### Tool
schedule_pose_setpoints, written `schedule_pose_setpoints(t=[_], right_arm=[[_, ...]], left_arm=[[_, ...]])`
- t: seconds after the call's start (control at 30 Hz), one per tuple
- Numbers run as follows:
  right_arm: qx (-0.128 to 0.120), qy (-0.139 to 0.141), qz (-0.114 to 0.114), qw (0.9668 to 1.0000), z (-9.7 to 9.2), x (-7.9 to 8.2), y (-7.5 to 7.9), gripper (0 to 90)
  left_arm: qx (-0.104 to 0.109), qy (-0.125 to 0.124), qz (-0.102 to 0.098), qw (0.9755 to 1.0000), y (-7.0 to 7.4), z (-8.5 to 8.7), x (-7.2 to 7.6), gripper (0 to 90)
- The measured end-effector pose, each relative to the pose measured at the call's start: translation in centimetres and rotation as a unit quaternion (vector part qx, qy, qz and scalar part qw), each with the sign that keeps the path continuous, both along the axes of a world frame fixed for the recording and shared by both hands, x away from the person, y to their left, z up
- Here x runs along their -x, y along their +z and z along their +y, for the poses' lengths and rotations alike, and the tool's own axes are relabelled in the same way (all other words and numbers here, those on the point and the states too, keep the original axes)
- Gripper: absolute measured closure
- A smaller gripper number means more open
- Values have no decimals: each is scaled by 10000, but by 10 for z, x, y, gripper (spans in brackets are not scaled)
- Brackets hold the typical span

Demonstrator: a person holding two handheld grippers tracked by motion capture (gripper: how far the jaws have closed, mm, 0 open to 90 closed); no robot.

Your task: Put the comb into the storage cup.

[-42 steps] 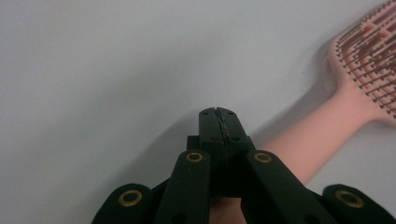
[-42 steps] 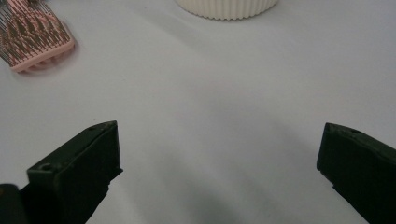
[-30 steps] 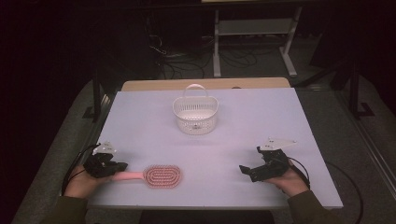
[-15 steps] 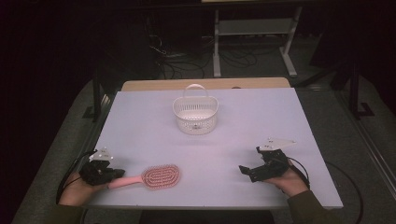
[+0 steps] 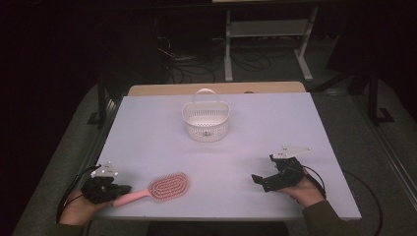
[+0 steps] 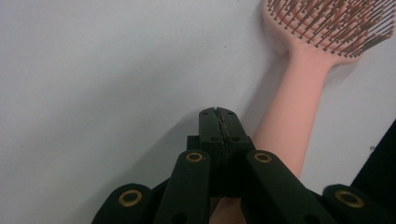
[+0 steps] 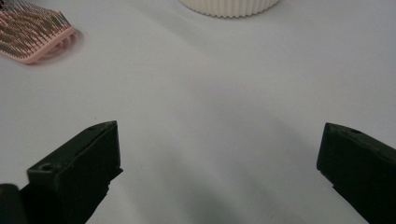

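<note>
We read no brand or lettering anywhere. Our left gripper (image 6: 218, 114) is clenched, jaws meeting above the pink plastic hairbrush (image 5: 160, 189) handle at the table's near-left edge; whether it pins the handle is hidden. Our right gripper (image 7: 219, 154) stands released, empty.

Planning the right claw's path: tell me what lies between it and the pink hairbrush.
Nothing: in the high view, bare white tabletop separates the right claw from the hairbrush.

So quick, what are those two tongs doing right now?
Left tongs: shut, nothing between them, beside the pink hairbrush handle.
Right tongs: open, empty.
</note>
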State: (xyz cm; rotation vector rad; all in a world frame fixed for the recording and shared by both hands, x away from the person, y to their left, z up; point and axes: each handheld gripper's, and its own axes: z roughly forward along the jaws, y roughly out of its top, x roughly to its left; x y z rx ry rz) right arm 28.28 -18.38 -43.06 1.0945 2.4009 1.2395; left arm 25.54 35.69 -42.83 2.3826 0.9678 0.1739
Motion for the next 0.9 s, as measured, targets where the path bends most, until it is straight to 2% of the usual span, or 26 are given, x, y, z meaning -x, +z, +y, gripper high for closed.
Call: schedule_pose_setpoints(t=[0.53, 0.67, 0.73, 0.77, 0.83, 0.87, 0.9], right_arm=[[7, 7, 5, 10000, 0, 0, 0, 0], [19, 13, 11, 10000, 0, 0, 0, 0], [18, 12, 15, 10000, 0, 0, 0, 0], [18, 12, 15, 10000, 0, 0, 0, 0], [17, 10, 18, 10000, 1, -1, -1, 0], [25, 10, 20, 10000, 1, -1, -1, 0], [28, 14, 15, 10000, 1, -1, -1, 0]], left_arm=[[111, -25, 37, 9999, 0, 0, 5, 898], [163, 10, -48, 9999, 3, 2, 1, 840], [353, 77, -152, 9992, 8, 2, -2, 789], [353, 77, -152, 9992, 8, 2, -2, 757], [512, 118, -226, 9984, 12, 1, -6, 729], [592, 149, -231, 9979, 14, 0, -8, 667], [761, 160, -255, 9966, 17, -2, -11, 638]])
